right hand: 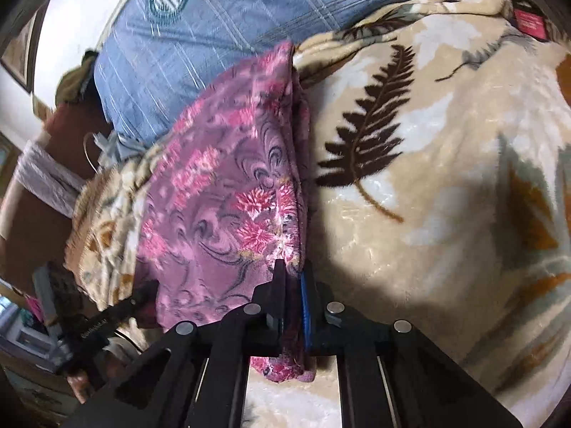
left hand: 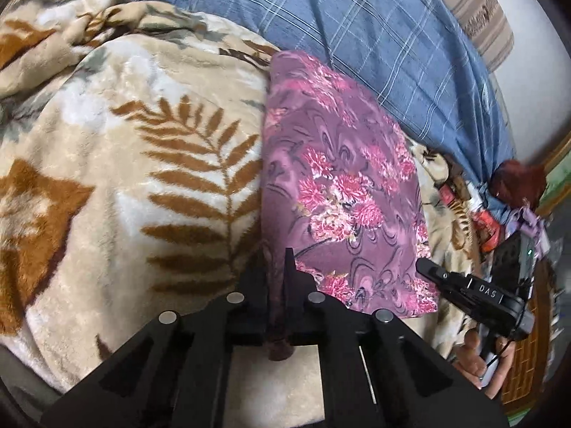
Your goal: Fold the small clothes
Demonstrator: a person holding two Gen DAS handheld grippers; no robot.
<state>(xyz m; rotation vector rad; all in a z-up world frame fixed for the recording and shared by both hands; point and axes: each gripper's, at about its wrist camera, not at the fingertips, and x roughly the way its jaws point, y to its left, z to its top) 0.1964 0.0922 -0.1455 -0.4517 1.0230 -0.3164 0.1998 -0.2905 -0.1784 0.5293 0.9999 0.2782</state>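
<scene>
A purple cloth with pink flowers (left hand: 342, 185) lies folded on a beige fern-print blanket (left hand: 142, 164). My left gripper (left hand: 276, 260) is shut on the cloth's near left edge, with fabric running back between its fingers. My right gripper (right hand: 294, 271) is shut on the cloth (right hand: 228, 192) at its near right edge, and a bunch of fabric hangs below the fingers. The right gripper also shows in the left wrist view (left hand: 423, 267) at the cloth's near right corner. The left gripper shows in the right wrist view (right hand: 142, 294) at the cloth's near left corner.
A blue plaid pillow (left hand: 392, 35) lies behind the cloth, touching its far edge. The blanket (right hand: 446, 178) covers the bed on both sides. Cluttered items (left hand: 506, 221) sit off the bed's right side. A red tag (right hand: 531, 23) is on the blanket's far corner.
</scene>
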